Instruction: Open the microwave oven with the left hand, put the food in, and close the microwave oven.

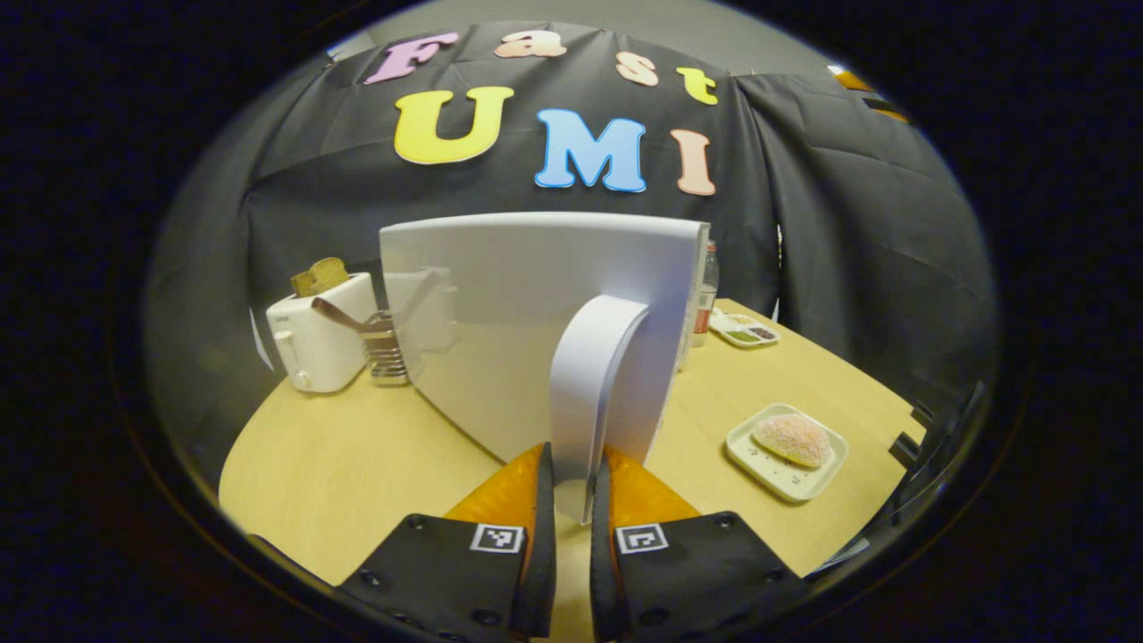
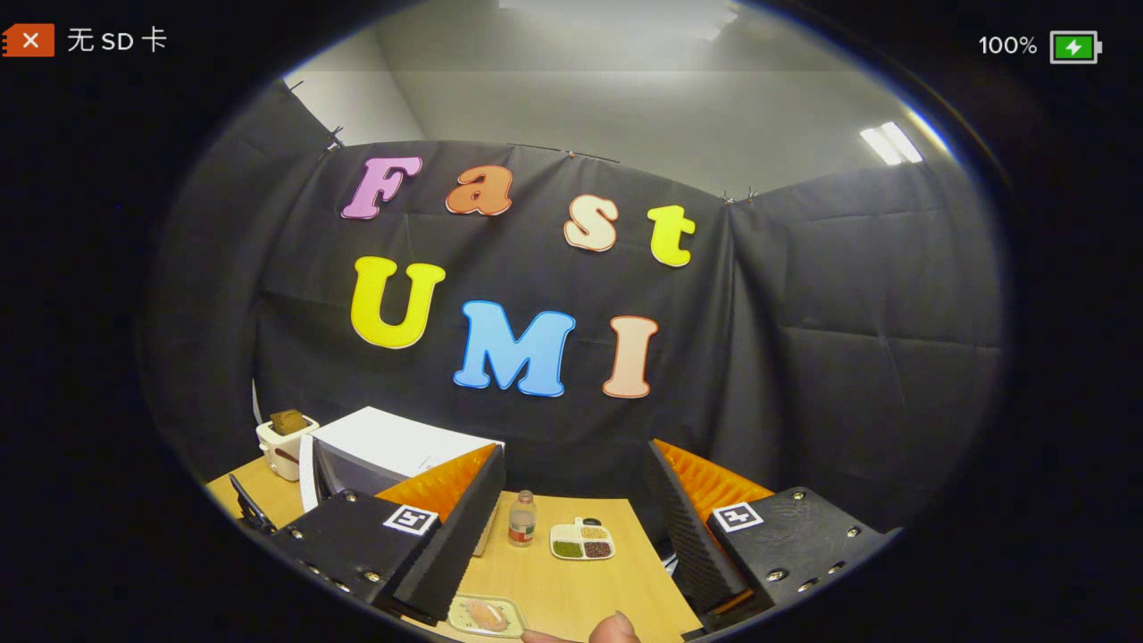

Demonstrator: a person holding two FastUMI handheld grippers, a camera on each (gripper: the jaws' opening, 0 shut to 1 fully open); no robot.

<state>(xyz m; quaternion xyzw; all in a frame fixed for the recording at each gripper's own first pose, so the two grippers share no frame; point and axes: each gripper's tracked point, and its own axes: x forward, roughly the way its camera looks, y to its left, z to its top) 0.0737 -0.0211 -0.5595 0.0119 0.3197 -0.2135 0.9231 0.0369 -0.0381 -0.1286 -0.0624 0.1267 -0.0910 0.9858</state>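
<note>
Left gripper view: left claw [image 1: 571, 500] at bottom centre, clenched on the microwave door handle [image 1: 594, 375], both fingers pressed to the handle's lower end. Microwave door [image 1: 500, 313] fills mid-frame, swung toward the camera. Toaster [image 1: 321, 335] sits mid-left with bread sticking out the top; a small metal rack [image 1: 386, 348] stands between toaster and door. Food [image 1: 793, 438], a pink sugared bun, lies on a small white plate [image 1: 759, 460] at lower right on the wooden worktop [image 1: 357, 473], well apart from the claw. A bottle [image 1: 706, 290] peeks out past the door's right edge, and a divided tray [image 1: 746, 330] lies just beside it. Right gripper view: right claw [image 2: 571, 527] at the bottom, released, fingers spread wide with nothing between them. Bottle [image 2: 521, 518] and divided tray [image 2: 582, 540] show through the gap. Microwave [image 2: 393, 446] at lower left, toaster [image 2: 284, 433] beyond it. Food [image 2: 487, 613] on its plate sits at the bottom edge, below the claw.
</note>
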